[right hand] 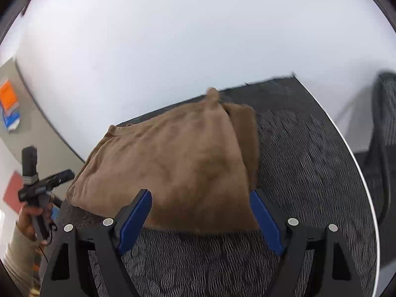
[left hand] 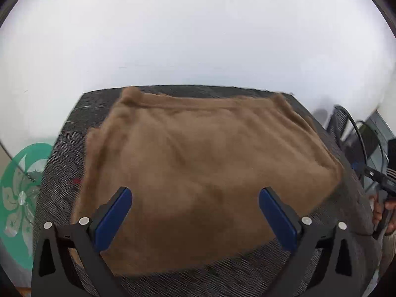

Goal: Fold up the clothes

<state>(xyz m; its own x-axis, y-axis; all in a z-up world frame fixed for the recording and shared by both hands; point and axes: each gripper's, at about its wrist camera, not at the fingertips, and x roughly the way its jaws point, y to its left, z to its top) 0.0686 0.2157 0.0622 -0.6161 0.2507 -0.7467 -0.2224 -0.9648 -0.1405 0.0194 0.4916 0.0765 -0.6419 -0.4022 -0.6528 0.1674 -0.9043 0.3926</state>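
Item: brown garment (left hand: 203, 173), folded into a rough rectangle, lying flat on my dark woven table mat (left hand: 64, 153). My left gripper (left hand: 195, 212) hovers above its near edge, jaws spread, nothing between the blue pads. My right gripper (right hand: 201, 216) likewise stands wide, released, over the garment's near corner.

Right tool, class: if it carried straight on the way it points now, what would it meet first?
Most likely the brown folded cloth. The right tool hangs open and angled down over the cloth's near edge, nothing between. Depth is unclear; it might touch the dark mat first.
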